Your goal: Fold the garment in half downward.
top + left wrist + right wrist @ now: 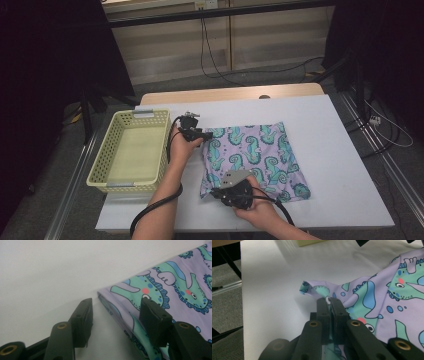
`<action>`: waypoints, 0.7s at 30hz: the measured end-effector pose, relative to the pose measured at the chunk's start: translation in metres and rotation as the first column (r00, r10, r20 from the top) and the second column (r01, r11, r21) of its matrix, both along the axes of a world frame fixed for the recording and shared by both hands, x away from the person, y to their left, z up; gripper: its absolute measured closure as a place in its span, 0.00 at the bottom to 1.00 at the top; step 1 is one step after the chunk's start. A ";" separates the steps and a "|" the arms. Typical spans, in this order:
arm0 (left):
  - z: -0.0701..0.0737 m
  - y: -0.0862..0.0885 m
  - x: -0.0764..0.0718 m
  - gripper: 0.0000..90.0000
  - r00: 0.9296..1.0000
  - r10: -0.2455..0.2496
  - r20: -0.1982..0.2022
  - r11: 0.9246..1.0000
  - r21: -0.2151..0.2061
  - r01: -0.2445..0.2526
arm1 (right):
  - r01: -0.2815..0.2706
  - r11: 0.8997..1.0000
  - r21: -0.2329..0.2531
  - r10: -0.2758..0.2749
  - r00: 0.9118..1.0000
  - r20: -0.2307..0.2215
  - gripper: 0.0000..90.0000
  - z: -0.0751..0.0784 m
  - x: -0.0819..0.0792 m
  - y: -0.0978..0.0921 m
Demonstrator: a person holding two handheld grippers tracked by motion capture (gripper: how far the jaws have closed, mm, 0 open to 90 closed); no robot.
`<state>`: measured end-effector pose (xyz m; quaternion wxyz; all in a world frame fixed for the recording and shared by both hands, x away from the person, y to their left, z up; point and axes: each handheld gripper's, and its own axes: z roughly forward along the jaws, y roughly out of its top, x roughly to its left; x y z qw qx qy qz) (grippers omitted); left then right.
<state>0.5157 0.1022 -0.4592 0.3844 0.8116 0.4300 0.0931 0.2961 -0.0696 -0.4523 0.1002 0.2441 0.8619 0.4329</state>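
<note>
Two grippers work at one folded cloth, which we see in the high view lying flat on the white desk, just right of a pale yellow basket. We note the left gripper at the cloth's far left corner and the right gripper at its near left corner, each held in a hand. In the left gripper view, we record the left gripper with jaws spread apart, one on the bare desk, the other over the lilac seahorse-print cloth, whose folded corner lies between them, ungripped. In the right gripper view, we find the right gripper clamped tight on the cloth, whose pinched corner is puckered up off the desk.
</note>
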 end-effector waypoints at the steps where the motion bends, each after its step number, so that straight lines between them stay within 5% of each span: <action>1: 0.000 0.000 0.000 0.52 1.000 0.000 0.000 1.000 0.000 0.000 | 0.000 1.000 0.000 0.000 1.000 0.000 0.97 0.000 0.000 0.000; 7: 0.000 -0.003 0.001 0.58 1.000 -0.005 0.023 0.999 0.045 0.004 | -0.011 1.000 -0.006 0.011 1.000 0.007 0.97 0.001 -0.001 0.000; 15: -0.001 -0.010 0.000 0.71 0.999 0.010 0.031 0.998 0.054 -0.012 | -0.013 1.000 0.000 0.013 1.000 -0.001 0.97 0.000 -0.001 -0.001; 21: 0.001 -0.018 -0.001 0.94 1.000 0.008 -0.008 0.999 0.053 -0.007 | -0.013 1.000 -0.001 0.013 1.000 0.004 0.97 0.000 -0.002 -0.002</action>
